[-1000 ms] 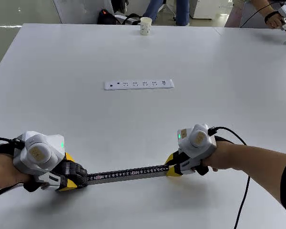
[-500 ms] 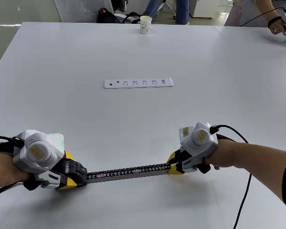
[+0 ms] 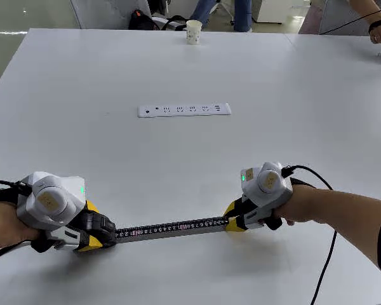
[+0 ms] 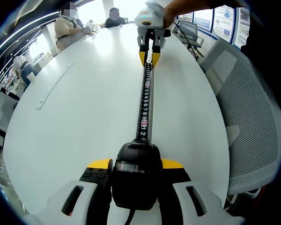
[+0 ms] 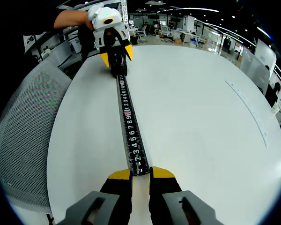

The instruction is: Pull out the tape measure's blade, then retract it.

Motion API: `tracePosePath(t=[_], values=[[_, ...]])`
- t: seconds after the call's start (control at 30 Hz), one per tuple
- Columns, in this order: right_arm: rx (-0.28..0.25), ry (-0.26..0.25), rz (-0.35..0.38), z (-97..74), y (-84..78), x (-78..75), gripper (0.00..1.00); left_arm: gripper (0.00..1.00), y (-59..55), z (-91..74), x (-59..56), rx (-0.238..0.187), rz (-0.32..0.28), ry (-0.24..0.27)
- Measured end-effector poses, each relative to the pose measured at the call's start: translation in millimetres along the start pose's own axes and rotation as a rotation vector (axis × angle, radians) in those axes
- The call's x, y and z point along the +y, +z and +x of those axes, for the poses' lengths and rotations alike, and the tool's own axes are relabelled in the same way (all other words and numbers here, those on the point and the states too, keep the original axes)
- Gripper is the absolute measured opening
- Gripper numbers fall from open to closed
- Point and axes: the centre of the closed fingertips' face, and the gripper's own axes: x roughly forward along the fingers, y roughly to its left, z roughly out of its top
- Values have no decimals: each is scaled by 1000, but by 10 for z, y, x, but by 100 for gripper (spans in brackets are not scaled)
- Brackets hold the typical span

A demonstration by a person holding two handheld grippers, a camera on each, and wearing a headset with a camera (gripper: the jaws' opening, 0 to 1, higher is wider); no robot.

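1. Nearer the person than the power strip, the left gripper clamps the tape case, and the right gripper pinches the blade tip.
2. Blade drawn out between them; retracting apparently remains.

the black tape measure case sits at 7 o'clock on the white counter, clamped in the left tool. its dark numbered blade stretches straight toward 3 o'clock, its tip pinched in the right tool.
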Motion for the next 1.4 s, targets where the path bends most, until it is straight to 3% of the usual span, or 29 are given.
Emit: tracePosePath(t=[0.2,0.33,0.5,0.77,0.97,1.3,1.4], values=[[1,-1,10,-3,5,6,10,33,1,-2,1,-7,-9,2],[18,1,-10,6,2,1,10,33,11,-9,6,-41,-26,12],[29,10,-15,14,-1,-6,10,33,19,1,9,-35,-22,8],[89,32,-61,22,17,3,11,34,-4,30,3,25,53,-16],[107,37,-56,19,6,7,12,35,-14,26,3,40,51,-20],[127,21,-107,17,8,30,12,35,-24,18,-1,79,76,-26],[145,17,-152,24,-9,30,12,35,-21,-3,10,82,77,-25]])
